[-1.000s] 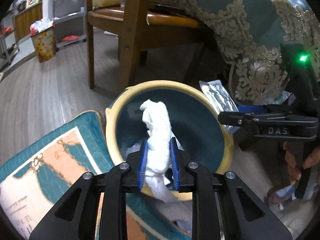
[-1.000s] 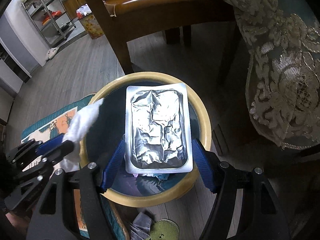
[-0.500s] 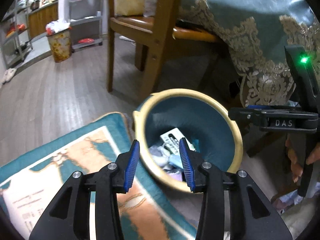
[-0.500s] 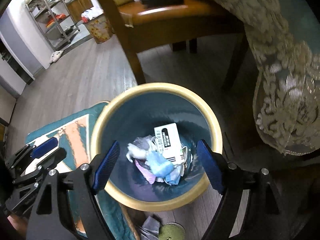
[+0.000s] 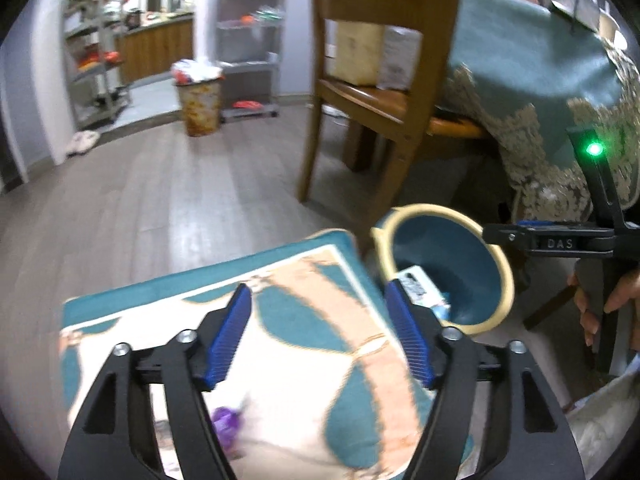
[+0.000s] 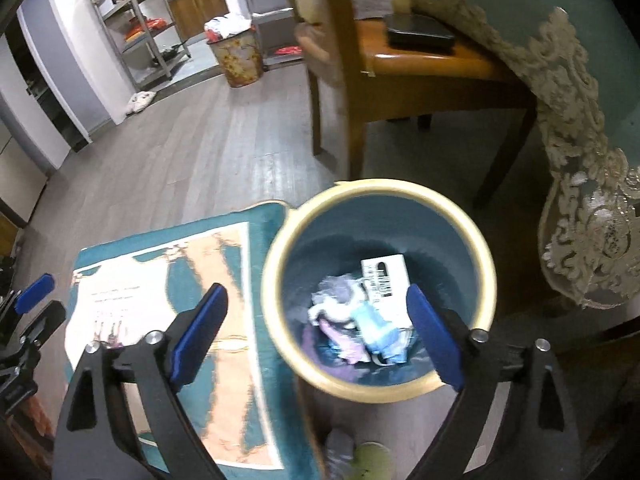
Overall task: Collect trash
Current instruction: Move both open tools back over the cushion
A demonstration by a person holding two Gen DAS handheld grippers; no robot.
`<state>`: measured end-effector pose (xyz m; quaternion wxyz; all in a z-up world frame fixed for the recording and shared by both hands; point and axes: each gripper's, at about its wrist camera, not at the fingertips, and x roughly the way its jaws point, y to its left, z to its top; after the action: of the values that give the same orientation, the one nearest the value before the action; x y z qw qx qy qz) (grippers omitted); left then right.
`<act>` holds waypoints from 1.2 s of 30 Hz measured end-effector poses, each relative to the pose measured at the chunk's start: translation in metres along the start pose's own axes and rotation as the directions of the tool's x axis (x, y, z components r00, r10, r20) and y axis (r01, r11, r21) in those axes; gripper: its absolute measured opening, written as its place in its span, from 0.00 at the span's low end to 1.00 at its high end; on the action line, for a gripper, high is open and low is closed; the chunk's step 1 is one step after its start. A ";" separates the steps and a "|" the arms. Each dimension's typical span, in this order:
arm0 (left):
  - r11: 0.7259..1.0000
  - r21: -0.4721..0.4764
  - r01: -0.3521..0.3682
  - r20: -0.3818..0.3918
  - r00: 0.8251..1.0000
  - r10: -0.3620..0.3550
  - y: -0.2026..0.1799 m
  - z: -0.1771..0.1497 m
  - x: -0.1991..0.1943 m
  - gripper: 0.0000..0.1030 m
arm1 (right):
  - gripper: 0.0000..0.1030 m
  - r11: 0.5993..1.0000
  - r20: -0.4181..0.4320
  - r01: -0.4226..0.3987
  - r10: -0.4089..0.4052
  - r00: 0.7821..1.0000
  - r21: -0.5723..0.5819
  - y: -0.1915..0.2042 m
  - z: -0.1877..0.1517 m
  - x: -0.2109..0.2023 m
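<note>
A teal trash bin with a yellow rim [image 6: 490, 276] stands on the floor beside a rug; it also shows in the left wrist view [image 5: 506, 272]. Inside lie a white box [image 6: 386, 280] and crumpled wrappers and tissue [image 6: 352, 320]. My right gripper [image 6: 316, 324] is open and empty above the bin's left rim. My left gripper [image 5: 320, 324] is open and empty above the rug [image 5: 304, 292], left of the bin. A small purple scrap [image 5: 226, 420] lies on the rug under the left gripper. The right gripper's body [image 5: 560, 242] shows at the right of the left wrist view.
A wooden chair [image 5: 384, 92] stands behind the bin, next to a table draped in a teal lace-edged cloth [image 6: 576, 128]. A second, patterned bin [image 5: 199, 106] and metal shelves [image 5: 92, 52] stand far back across the wood floor. A green and grey item [image 6: 360, 456] lies by the bin.
My left gripper let go of the white tissue and my right gripper let go of the foil pack, both into the bin. Both opened wide, rose, and shifted left toward the rug.
</note>
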<state>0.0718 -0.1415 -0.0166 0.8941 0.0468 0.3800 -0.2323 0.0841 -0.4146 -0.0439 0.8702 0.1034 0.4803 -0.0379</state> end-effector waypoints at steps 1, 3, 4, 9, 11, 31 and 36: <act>1.000 -0.010 -0.012 0.005 1.000 0.012 0.007 -0.002 -0.006 0.75 | 0.89 1.000 -0.001 -0.017 0.017 1.000 -0.003 0.009 -0.001 0.000; 0.998 -0.042 -0.051 0.020 0.998 0.051 0.028 -0.009 -0.023 0.75 | 0.92 0.999 -0.007 -0.048 0.048 0.999 -0.003 0.025 -0.003 0.001; 0.997 -0.051 -0.062 0.024 0.998 0.064 0.035 -0.011 -0.028 0.75 | 0.92 0.998 -0.014 -0.062 0.062 0.998 -0.005 0.035 -0.005 0.002; 0.982 -0.121 -0.147 0.045 0.987 0.154 0.078 -0.028 -0.063 0.76 | 0.92 0.994 -0.040 -0.094 0.092 0.995 -0.055 0.082 -0.012 0.011; 0.973 -0.149 -0.178 0.047 0.981 0.187 0.096 -0.037 -0.075 0.76 | 0.92 0.991 -0.062 -0.113 0.109 0.992 -0.071 0.103 -0.017 0.018; 0.894 -0.239 -0.379 -0.123 0.925 0.359 0.199 -0.128 -0.101 0.76 | 0.92 0.961 -0.222 -0.170 0.121 0.968 -0.219 0.246 -0.076 0.078; 0.898 -0.230 -0.375 -0.124 0.927 0.355 0.204 -0.131 -0.098 0.76 | 0.92 0.960 -0.250 -0.155 0.095 0.964 -0.233 0.262 -0.091 0.093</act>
<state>0.0186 0.1114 -0.0590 0.9047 0.0135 0.4257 -0.0087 0.1019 -0.1362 -0.1316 0.8136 0.0267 0.5737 0.0910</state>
